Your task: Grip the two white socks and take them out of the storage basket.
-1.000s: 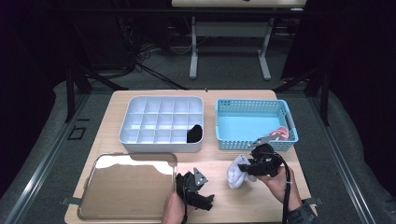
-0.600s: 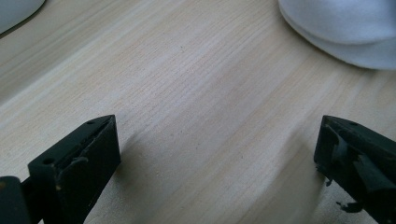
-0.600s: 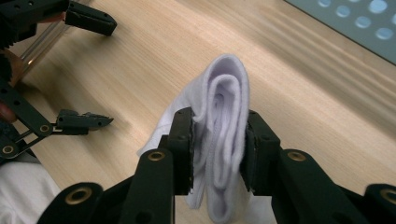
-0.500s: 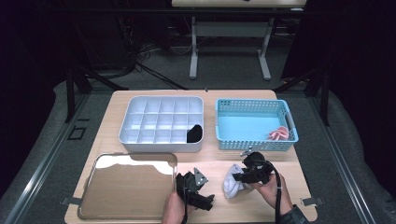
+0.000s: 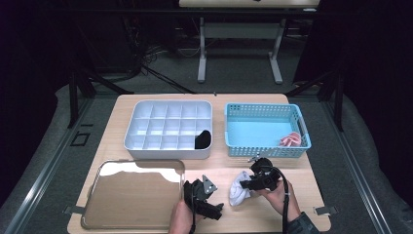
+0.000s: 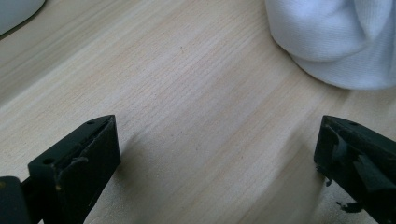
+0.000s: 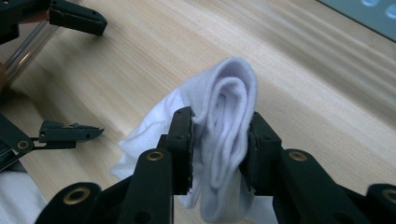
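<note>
My right gripper point(image 5: 247, 185) is shut on a white sock point(image 5: 238, 193) over the front of the wooden table. In the right gripper view the two pads point(image 7: 186, 140) squeeze the folded sock point(image 7: 229, 102), and its loose end hangs down to the table top. My left gripper point(image 5: 214, 204) lies low on the table just left of the sock. Its jaws stand wide open in the left gripper view, with bare wood between them point(image 6: 215, 140) and the sock point(image 6: 336, 42) beyond the right jaw.
A white divided tray point(image 5: 165, 127) at the back holds a black item point(image 5: 202, 139) in one front compartment. To its right, a blue basket point(image 5: 265, 127) holds a pink item point(image 5: 291, 140). A shiny metal tray point(image 5: 131, 197) lies front left.
My right gripper has come down and moved left, away from the basket, carrying the white sock toward the front of the table. The left gripper has stayed where it was.
</note>
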Tool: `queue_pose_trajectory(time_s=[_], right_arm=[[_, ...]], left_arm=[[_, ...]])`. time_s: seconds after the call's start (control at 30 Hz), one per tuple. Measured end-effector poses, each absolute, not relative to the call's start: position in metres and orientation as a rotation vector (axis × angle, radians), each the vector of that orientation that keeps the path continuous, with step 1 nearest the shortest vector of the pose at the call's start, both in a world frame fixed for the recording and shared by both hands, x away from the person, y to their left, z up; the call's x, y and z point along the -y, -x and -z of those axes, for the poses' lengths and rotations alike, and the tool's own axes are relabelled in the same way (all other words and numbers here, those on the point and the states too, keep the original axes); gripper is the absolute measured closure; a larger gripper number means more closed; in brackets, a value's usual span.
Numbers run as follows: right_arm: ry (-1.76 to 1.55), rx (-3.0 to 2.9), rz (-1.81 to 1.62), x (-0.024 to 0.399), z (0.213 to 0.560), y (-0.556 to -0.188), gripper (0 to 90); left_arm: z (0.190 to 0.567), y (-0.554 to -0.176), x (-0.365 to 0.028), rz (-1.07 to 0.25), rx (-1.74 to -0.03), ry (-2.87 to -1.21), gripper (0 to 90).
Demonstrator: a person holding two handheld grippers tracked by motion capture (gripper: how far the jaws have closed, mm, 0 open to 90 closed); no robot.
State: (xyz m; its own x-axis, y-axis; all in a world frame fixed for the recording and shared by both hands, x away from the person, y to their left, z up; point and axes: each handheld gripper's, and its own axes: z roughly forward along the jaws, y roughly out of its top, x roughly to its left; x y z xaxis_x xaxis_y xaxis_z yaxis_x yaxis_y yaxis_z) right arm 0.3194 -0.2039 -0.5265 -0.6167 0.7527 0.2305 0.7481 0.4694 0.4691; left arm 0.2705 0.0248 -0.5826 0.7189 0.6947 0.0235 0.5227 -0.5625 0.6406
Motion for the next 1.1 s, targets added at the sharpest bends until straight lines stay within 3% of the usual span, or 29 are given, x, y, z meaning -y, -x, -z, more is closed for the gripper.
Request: queue_pose_trajectory(time_s=[0.13, 0.4, 0.53, 0.97, 1.1], right_arm=[[-1.365, -2.697, -0.85, 0.206, 0.526, -0.322, 63.7], [-1.318, -2.602, -0.999, 0.218, 0.514, -0.316, 32.5], [-1.337, -2.554, -1.027, 0.232, 0.509, -0.314, 26.6], [-1.373, -2.496, -1.011, 0.253, 0.514, -0.295, 36.1], [-1.362, -2.521, -0.985, 0.248, 0.522, -0.294, 49.4]], left_arm=[[0.582, -0.271, -0.024, -0.367, -0.916, -2.316, 0.2], [0.575, -0.269, -0.028, -0.372, -0.915, -2.324, 0.3], [0.566, -0.269, -0.033, -0.35, -0.922, -2.279, 1.8], [0.549, -0.262, -0.005, -0.286, -0.772, -2.234, 13.4], [0.555, -0.266, 0.005, -0.25, -0.757, -2.249, 22.1]])
